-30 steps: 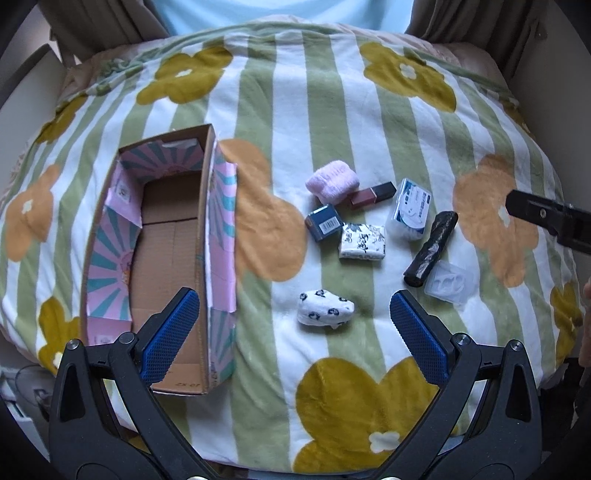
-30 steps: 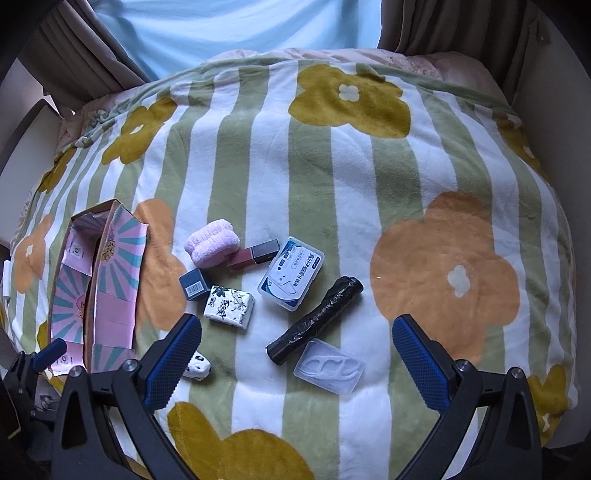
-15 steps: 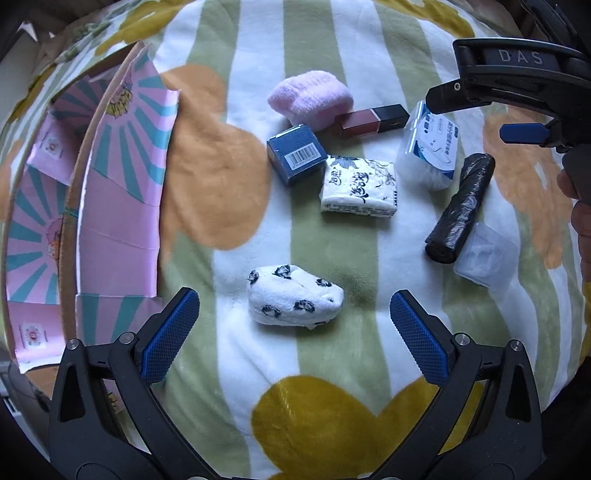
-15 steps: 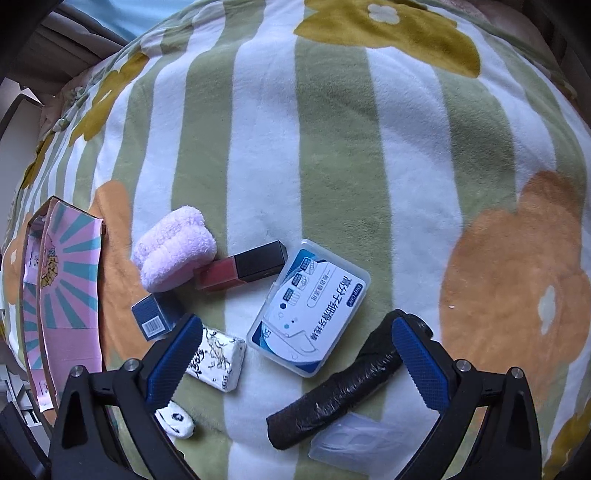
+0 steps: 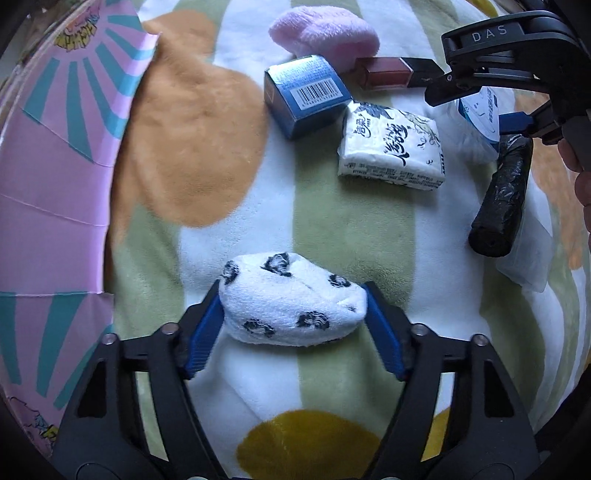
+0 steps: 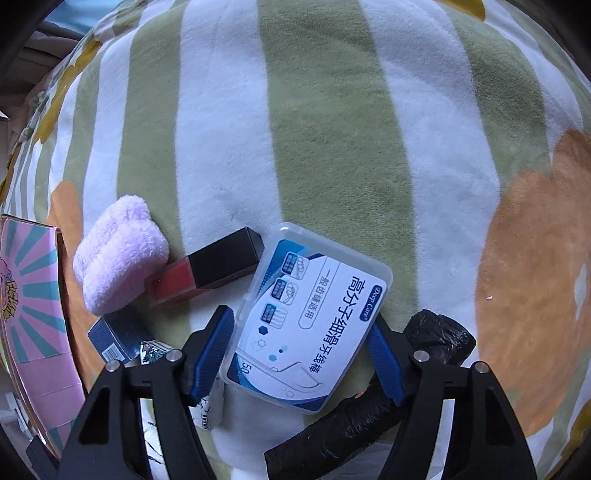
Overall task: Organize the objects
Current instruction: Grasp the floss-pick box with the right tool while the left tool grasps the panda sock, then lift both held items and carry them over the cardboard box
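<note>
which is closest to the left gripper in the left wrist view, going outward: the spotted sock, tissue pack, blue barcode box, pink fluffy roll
1. spotted sock: between the left gripper fingers, touching both pads.
2. tissue pack: ahead, slightly right.
3. blue barcode box: further ahead, left of the tissue pack.
4. pink fluffy roll: farthest, at the top edge.

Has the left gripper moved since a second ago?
Yes. The left gripper has come down toward the blanket and closed in on the spotted sock, its blue pads now against both ends.
</note>
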Available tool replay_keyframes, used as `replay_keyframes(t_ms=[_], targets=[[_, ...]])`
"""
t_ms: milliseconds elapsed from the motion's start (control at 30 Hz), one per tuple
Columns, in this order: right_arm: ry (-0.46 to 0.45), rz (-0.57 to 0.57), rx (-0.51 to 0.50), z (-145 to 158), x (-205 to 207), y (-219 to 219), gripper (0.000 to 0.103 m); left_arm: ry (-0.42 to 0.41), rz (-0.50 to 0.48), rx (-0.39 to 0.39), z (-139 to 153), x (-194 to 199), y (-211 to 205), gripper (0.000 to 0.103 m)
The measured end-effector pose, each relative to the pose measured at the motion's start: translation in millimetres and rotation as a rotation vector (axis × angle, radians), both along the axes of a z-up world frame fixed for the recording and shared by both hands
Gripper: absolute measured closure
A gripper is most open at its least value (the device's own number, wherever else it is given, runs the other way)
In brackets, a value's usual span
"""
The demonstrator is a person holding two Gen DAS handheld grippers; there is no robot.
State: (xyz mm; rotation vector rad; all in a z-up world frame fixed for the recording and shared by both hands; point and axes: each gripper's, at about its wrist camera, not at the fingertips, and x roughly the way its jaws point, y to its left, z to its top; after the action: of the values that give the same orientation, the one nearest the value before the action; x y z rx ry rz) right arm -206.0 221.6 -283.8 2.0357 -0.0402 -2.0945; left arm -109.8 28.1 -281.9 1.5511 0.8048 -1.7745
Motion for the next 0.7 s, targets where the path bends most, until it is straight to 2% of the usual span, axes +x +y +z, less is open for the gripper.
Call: replay_keyframes(t_ms=[433, 567, 700], targets=[[0.023, -0.039, -0.013, 27.5, 30.7, 38.5, 0.041, 0.036, 0.010, 0.017, 10.6, 7.8, -20.0, 0.039], [0.050, -0.039, -0.029, 47.4, 46.4, 54.3, 0.042, 0.050, 0.004, 0.003, 22.5, 11.3, -29.7, 0.039], [0.097, -0.024, -0.037, 80.1, 67.1, 72.2, 0.042, 0.067, 0.006, -0.019, 42.4, 15.9, -41.3, 0.039]])
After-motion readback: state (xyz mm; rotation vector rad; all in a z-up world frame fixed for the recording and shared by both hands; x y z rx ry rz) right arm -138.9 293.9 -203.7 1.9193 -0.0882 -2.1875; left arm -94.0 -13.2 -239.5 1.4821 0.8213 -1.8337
